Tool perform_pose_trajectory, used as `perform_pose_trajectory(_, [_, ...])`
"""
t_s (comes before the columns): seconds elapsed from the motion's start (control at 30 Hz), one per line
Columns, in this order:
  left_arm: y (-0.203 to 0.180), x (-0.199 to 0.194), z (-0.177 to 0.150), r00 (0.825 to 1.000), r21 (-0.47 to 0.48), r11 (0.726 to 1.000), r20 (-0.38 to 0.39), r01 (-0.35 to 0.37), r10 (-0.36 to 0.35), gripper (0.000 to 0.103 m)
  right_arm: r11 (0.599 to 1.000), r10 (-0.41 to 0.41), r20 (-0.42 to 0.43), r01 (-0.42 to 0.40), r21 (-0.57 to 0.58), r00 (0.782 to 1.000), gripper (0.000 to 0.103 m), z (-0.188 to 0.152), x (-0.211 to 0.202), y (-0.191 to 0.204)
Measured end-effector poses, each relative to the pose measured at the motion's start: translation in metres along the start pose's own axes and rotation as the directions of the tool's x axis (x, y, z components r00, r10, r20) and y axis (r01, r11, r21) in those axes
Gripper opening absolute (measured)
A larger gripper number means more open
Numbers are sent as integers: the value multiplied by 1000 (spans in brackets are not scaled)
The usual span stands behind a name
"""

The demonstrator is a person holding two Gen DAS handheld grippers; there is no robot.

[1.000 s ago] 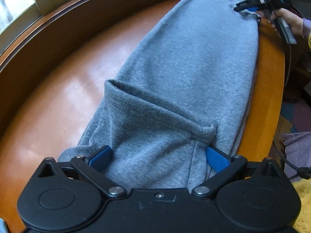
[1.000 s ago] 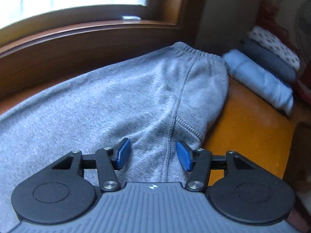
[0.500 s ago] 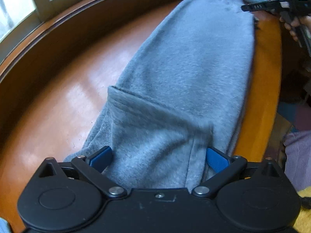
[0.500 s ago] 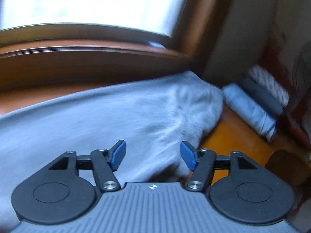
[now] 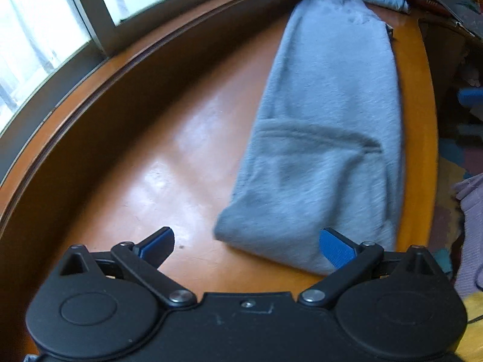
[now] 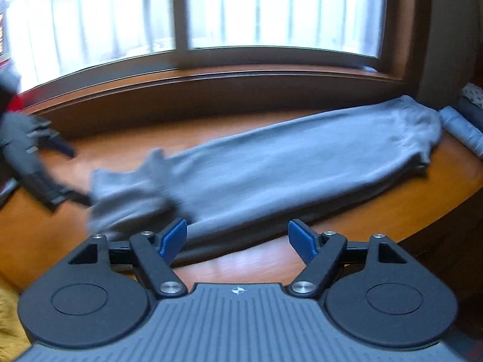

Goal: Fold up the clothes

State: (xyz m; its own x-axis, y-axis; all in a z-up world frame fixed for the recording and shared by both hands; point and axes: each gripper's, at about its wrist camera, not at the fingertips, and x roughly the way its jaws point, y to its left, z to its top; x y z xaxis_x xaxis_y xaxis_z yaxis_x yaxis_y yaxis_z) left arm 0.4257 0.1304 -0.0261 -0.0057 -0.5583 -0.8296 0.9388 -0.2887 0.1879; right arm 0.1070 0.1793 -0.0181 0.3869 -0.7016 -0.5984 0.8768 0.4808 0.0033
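Now the grey pants lie lengthwise along the counter, long axis running away from the wide, empty left claw nearest the turned-up cuff end, while the right claw, empty and opening, hangs beside the middle.

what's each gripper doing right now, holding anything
left gripper: open, holding nothing, just off the grey sweatpants
right gripper: jaws opening, nothing between them
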Motion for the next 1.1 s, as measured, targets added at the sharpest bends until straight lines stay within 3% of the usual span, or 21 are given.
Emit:
perform_pose_trajectory(0.07, [5, 4, -8, 1000, 4, 1000, 12, -13, 13, 103, 999, -20, 37, 21, -28, 999, 77, -15, -3, 28])
perform_pose_trajectory(0.2, [12, 11, -18, 1000, 11, 1000, 17, 23, -23, 103, 999, -18, 8, 19, -30, 1000, 77, -32, 4, 58])
perform_pose_trajectory(0.5, [26, 24, -31, 996, 112, 992, 69, 56, -64, 103, 1000, -10, 29, 10, 12, 1000, 77, -42, 28, 99])
perform_pose_trajectory(0.63, [30, 33, -41, 994, 145, 988, 86, 58, -71, 103, 998, -54, 41, 53, 43, 998, 77, -42, 37, 107])
perform_pose_trajectory(0.8, [44, 33, -47, 982, 158, 981, 135, 114, -136, 101, 998, -48, 22, 49, -28, 999, 77, -44, 43, 128])
perform_pose_trajectory(0.83, [45, 31, -47, 976, 179, 976, 152, 125, -153, 99, 998, -45, 22, 46, -45, 999, 77, -45, 45, 132])
perform_pose_trajectory(0.9, [44, 30, -46, 966, 237, 961, 177, 141, -186, 87, 996, -51, 28, 53, -66, 998, 76, -47, 48, 136])
perform_pose_trajectory(0.97, [38, 34, -44, 965, 298, 950, 204, 98, -164, 77, 994, -70, 37, 72, -78, 997, 73, -49, 51, 138])
perform_pose_trajectory(1.03, [33, 38, -39, 962, 330, 943, 237, 53, -137, 67, 992, -93, 24, 94, -85, 995, 66, -50, 56, 138])
perform_pose_trajectory(1.1, [30, 39, -34, 956, 358, 930, 231, 90, -182, 50, 994, -94, 24, 95, -58, 995, 57, -51, 58, 136])
